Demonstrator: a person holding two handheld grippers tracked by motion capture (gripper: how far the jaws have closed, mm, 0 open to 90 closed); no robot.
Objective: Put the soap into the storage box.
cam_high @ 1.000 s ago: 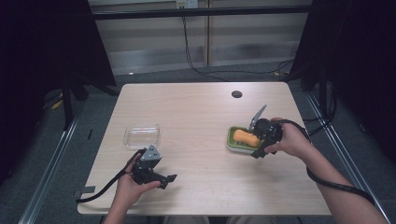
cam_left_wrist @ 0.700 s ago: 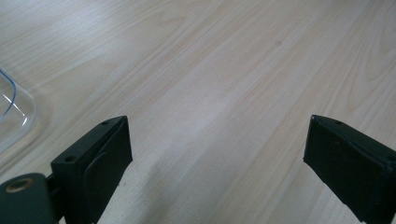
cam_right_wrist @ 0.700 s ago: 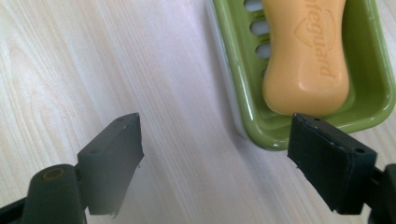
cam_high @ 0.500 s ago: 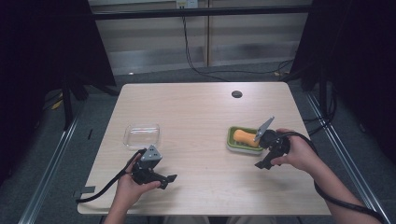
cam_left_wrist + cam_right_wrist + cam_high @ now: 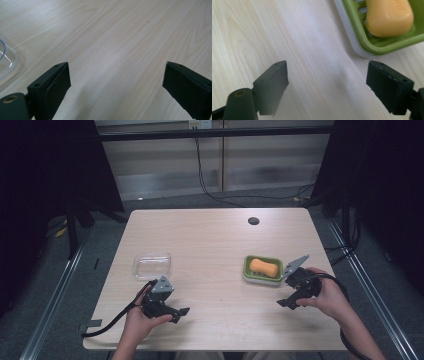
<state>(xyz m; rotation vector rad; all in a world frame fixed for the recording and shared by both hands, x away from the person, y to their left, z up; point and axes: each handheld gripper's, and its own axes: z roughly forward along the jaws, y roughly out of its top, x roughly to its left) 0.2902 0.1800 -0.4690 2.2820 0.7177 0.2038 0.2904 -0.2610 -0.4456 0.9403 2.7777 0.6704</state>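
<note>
Your right gripper (image 5: pixel 286 301) sits low over the pale wooden worktop (image 5: pixel 215 240), just beside the near right corner of the green plastic soap dish (image 5: pixel 263 269), and its fingers (image 5: pixel 270 87) stand wide apart with only bare wood between them. The orange oval bar of soap (image 5: pixel 389 17) lies inside this dish, untouched by any finger. Your left gripper (image 5: pixel 176 312) rests near the front edge, fingers (image 5: pixel 50 87) also spread and empty, with the clear square plastic container (image 5: pixel 151 265) a little beyond it. To me the soap seems already placed, so the step in hand is a pause between grasps. The next move probably asks you to aim one gripper squarely at the dish or the container before closing.
</note>
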